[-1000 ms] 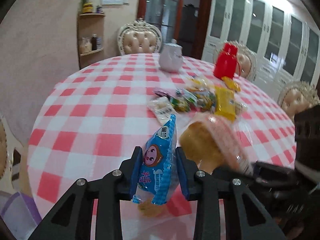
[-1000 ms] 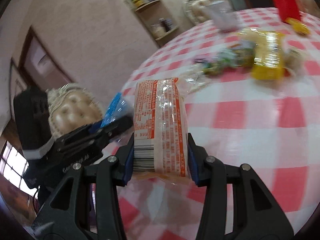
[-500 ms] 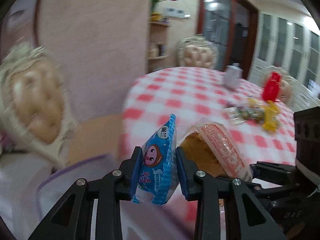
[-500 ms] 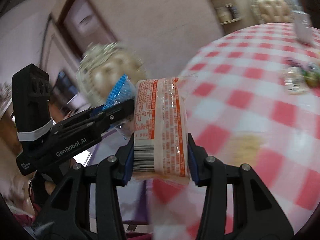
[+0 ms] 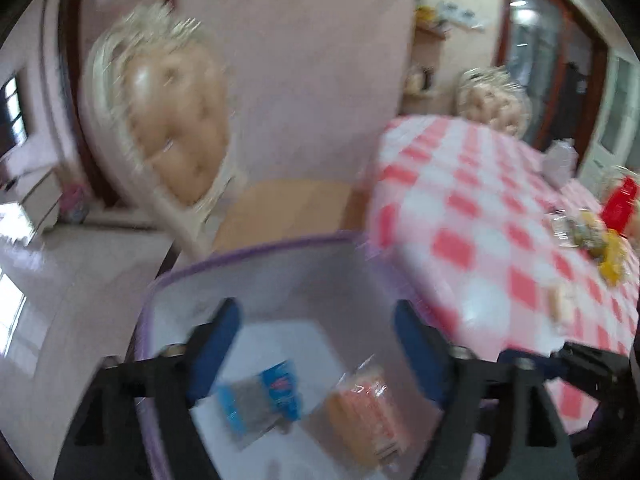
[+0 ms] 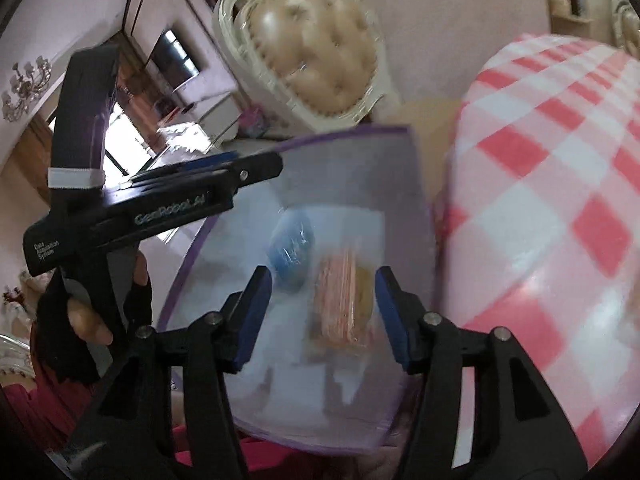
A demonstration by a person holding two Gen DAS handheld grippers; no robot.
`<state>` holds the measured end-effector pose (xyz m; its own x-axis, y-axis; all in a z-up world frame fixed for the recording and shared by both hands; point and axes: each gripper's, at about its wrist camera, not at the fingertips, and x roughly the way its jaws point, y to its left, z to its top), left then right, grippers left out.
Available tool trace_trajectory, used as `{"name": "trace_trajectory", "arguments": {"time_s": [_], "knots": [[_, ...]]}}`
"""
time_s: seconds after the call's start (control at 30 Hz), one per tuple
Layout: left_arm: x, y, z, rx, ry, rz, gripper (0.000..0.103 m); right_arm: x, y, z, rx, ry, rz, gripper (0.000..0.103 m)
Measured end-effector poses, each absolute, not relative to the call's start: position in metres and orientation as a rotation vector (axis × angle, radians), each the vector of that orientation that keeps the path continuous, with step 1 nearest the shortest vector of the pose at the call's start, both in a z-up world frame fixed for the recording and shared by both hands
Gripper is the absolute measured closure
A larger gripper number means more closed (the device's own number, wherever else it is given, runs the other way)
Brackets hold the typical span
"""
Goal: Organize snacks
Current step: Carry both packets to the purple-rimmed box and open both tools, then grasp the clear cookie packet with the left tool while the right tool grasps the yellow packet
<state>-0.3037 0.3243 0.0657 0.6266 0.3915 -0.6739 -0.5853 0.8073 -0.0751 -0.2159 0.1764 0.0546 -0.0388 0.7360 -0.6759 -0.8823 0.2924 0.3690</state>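
Note:
A white storage bin with a purple rim [image 5: 248, 250] [image 6: 348, 132] stands beside the round table. A blue snack packet [image 5: 260, 398] [image 6: 290, 254] and an orange-printed cake packet [image 5: 366, 416] [image 6: 338, 300] lie on its bottom. My left gripper [image 5: 316, 344] is open and empty above the bin; it also shows in the right wrist view [image 6: 240, 160]. My right gripper [image 6: 320, 316] is open and empty above the cake packet. More snack packets [image 5: 596, 244] lie far off on the table.
The table's red-and-white checked cloth [image 5: 480, 216] [image 6: 560, 200] hangs just right of the bin. A cream tufted chair [image 5: 176, 128] [image 6: 316, 56] stands behind the bin. A red jug [image 5: 620, 200] is on the far table side.
Both grippers swung left from the table to over the bin and opened. The blue packet and the cake packet dropped out and now lie in the bin.

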Motion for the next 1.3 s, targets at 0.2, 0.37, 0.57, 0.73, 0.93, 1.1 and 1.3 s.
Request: {"name": "trace_trajectory", "arguments": {"time_s": [0.2, 0.37, 0.57, 0.73, 0.93, 1.1, 1.3], "knots": [[-0.236, 0.255, 0.066, -0.278, 0.683, 0.312, 0.011, -0.154, 0.09, 0.083, -0.094, 0.782, 1.103, 0.027], [-0.173, 0.184, 0.035, -0.277, 0.8, 0.141, 0.011, -0.094, -0.008, 0.083, 0.015, 0.764, 0.805, 0.025], [-0.125, 0.145, 0.013, -0.263, 0.885, 0.159, 0.011, -0.034, -0.13, 0.071, 0.269, 0.82, 0.581, 0.025], [-0.11, 0.139, 0.014, -0.219, 0.881, 0.199, 0.011, -0.023, -0.166, 0.08, 0.287, 0.78, 0.516, 0.025], [-0.097, 0.134, 0.01, -0.177, 0.902, 0.188, 0.048, 0.002, -0.185, 0.069, 0.251, 0.821, 0.43, 0.025], [-0.07, 0.119, 0.011, -0.16, 0.891, 0.153, 0.066, 0.032, -0.186, 0.056, 0.247, 0.847, 0.367, 0.025], [-0.005, 0.096, 0.01, -0.221, 0.874, 0.118, 0.066, 0.07, -0.172, 0.054, 0.255, 0.835, 0.282, 0.025]]}}
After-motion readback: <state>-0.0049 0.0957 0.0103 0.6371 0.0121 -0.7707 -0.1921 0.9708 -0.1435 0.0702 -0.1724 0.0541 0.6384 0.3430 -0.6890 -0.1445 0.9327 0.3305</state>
